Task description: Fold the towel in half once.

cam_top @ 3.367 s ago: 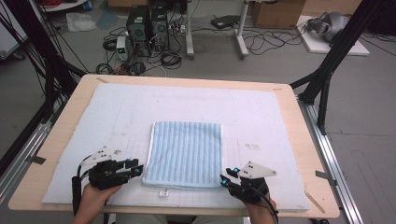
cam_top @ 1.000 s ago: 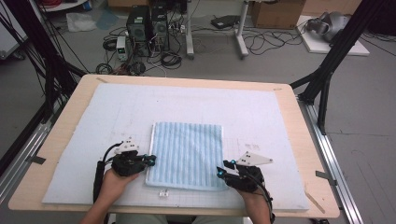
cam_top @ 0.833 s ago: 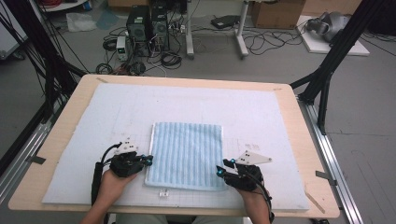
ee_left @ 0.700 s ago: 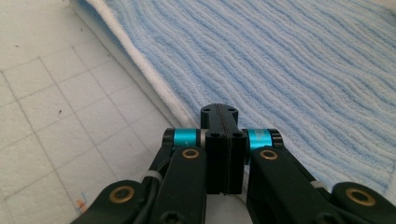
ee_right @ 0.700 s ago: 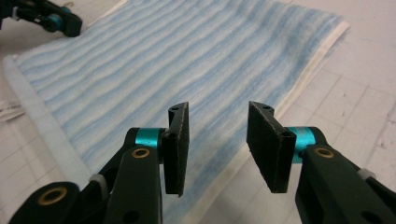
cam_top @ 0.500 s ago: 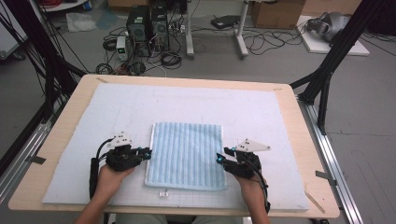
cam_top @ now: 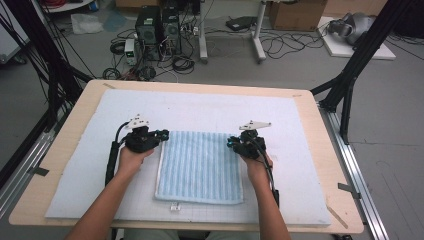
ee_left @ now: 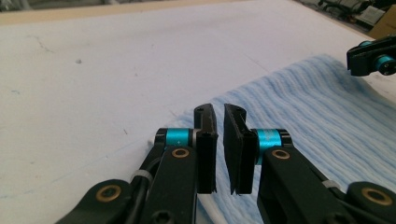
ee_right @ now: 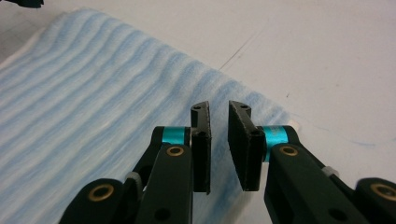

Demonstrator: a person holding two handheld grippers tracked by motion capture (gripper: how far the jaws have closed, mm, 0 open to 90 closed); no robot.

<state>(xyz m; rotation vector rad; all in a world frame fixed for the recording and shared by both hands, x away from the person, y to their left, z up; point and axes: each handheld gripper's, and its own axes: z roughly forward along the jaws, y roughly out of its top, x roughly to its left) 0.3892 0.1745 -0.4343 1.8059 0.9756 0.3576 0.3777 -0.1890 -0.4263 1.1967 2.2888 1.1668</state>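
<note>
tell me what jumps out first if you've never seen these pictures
A blue striped towel lies flat in the middle of the white mat. The left gripper and right gripper sit at its two far corners, jaws nearly closed with nothing between them.

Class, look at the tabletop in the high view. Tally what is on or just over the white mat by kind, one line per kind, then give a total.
Blue striped towel: 1
Claws: 2, the left claw and the right claw, each at a far corner of the towel
White mat: 1
Total: 4
</note>
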